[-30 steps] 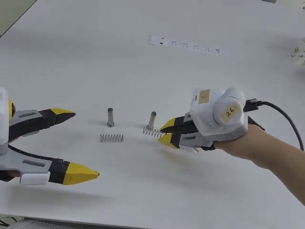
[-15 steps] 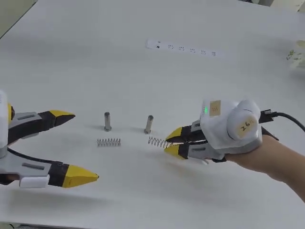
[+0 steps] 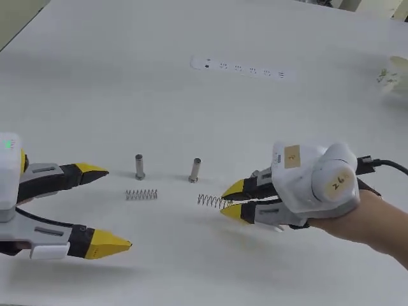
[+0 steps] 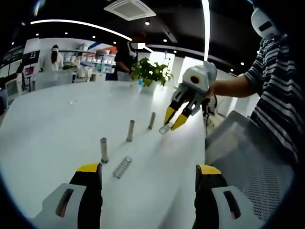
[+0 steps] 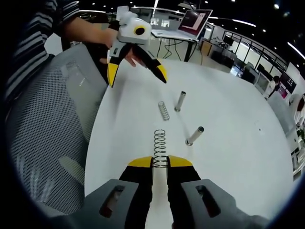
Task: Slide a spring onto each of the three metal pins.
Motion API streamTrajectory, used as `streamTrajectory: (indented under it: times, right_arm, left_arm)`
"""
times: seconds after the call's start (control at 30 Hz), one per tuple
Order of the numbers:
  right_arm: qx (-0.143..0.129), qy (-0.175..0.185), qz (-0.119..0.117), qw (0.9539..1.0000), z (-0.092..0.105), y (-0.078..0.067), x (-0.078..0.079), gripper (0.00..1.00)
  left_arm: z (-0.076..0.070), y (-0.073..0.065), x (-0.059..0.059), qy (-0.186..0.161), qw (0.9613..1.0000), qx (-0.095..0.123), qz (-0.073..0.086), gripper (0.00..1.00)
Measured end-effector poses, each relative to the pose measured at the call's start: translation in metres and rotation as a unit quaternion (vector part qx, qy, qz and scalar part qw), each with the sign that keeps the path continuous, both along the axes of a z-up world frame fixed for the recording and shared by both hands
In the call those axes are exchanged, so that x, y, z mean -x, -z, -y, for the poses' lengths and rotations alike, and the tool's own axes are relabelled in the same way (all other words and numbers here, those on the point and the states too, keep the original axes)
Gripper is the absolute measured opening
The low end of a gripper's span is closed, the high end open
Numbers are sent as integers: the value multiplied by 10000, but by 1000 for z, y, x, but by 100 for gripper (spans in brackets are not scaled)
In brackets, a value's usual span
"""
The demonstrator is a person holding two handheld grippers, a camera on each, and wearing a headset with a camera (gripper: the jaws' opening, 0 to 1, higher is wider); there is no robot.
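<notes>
Our right tool (image 3: 224, 201) is pinched shut on one end of a spring (image 3: 210, 201). Most of the coil juts free ahead of the tips, and we take that grip as deliberate: the open end is left clear to thread over a pin. The spring is held roughly level, low over the worktop (image 3: 191, 38); whether it touches, we cannot tell.

Near its free end, toward the far edge, the middle pin (image 3: 195, 170) stands upright and bare. The spring will have to be tipped upright before it can drop over the top. The left pin (image 3: 139, 166) is bare too, with a second spring (image 3: 141, 194) lying flat just beside it on the near-edge side. The left gripper view shows a third pin (image 4: 152, 120) continuing the row, close to the right tool's tips.

Our left tool (image 3: 115, 207) hangs over the near left corner with its jaws spread wide around nothing. It is aimed at the row, probably waiting to steady a pin or take the loose spring.
</notes>
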State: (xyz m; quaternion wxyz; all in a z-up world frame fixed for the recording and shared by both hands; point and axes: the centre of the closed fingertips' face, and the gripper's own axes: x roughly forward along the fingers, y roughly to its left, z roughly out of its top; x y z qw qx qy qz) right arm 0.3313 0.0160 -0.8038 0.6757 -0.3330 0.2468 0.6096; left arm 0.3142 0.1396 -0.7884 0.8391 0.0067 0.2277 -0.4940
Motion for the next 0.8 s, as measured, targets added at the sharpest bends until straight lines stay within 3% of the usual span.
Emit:
streamTrajectory:
  times: [0.13,0.2,0.47,0.6,0.7,0.8]
  right_arm:
    - [2,-66,78,9999,-3,-3,3,8]
    - [7,-105,122,9999,-5,-5,5,8]
    - [-57,-274,157,9995,-15,-12,14,8]
    - [-91,-311,159,9993,-18,-14,15,8]
    - [-106,-319,165,9993,-19,-15,16,8]
    - [-124,-305,169,9993,-20,-16,16,8]
  left_arm:
    - [9,-5,1,175,9997,144,1,69]
    - [17,-5,5,351,9992,192,-78,65]
    - [38,-8,3,710,9974,91,80,59]
    - [49,-13,0,862,9961,128,152,55]
    - [58,-15,-2,970,9948,172,243,45]
    - [67,-17,-3,1035,9939,316,233,42]
